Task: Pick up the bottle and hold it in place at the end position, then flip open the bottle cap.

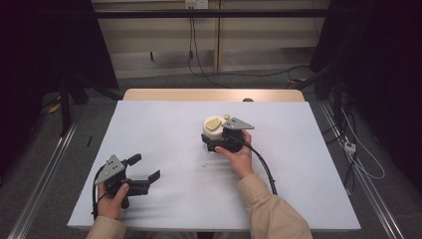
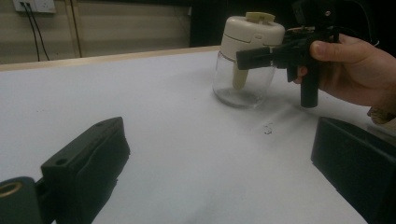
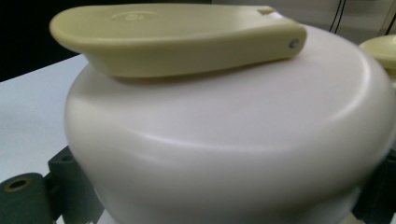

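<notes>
Jar (image 1: 215,133) first: a clear glass body under a cream lid (image 3: 224,135), standing upright on the white surface (image 1: 164,124), a little right of its middle and nearer the far edge than the near one. On top of the lid lies a flat yellowish flip tab (image 3: 177,37), and beside it a smaller yellowish knob (image 1: 227,117). My right gripper (image 1: 224,142) comes at the jar from the near side, and from its own view I see its fingers (image 3: 70,182) set at either side of the lid's lower rim, dark blocks flanking the cream dome. They look closed on the lid, though I cannot quite confirm contact on both sides; from the left gripper view one finger (image 2: 261,56) runs flat across the band where lid meets glass. My left gripper (image 1: 130,175) sits well apart, near the near-left corner of the surface, fingers (image 2: 88,163) spread wide with nothing between them. From there the jar lies ahead and to the right, toward the far edge. The jar's long axis is vertical, so the right fingers cross it horizontally at the lid. I judge the right hand far better placed for whatever comes, likely lifting or working the lid; the left would have to travel across to steady the glass. A small speck (image 1: 204,164) lies on the surface just near of the jar.
</notes>
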`<state>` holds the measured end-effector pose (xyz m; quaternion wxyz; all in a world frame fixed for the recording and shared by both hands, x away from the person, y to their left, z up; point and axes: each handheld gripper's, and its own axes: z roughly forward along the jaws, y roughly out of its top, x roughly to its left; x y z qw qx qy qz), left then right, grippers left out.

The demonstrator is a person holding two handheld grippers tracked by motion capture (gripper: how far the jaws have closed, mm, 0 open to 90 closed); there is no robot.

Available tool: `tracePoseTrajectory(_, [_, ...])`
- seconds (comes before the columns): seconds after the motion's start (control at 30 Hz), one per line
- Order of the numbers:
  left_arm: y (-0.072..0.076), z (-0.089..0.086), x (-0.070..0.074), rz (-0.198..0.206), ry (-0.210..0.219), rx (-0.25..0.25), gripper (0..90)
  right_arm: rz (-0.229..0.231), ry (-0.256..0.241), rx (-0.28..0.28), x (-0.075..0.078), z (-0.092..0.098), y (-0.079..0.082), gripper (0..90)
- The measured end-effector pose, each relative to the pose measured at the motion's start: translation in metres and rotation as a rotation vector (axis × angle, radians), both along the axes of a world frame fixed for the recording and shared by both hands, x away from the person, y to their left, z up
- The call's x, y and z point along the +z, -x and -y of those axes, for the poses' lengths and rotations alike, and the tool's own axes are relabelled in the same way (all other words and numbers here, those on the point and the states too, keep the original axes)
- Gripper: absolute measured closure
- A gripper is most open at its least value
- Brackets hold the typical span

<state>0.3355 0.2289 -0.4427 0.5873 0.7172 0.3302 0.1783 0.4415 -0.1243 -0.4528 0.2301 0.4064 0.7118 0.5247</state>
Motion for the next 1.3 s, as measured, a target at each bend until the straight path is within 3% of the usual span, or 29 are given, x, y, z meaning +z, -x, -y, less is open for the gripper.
tracePoseTrajectory(0.67, [-0.006,0.014,0.004,-0.014,0.008,-0.011,3.5,-0.006,0.006,0.002,0.000,0.000,0.000,6.7])
tracePoseTrajectory(1.3, [-0.019,0.024,0.018,-0.058,0.017,-0.011,3.5,-0.015,0.006,-0.004,0.001,0.000,0.000,6.6])
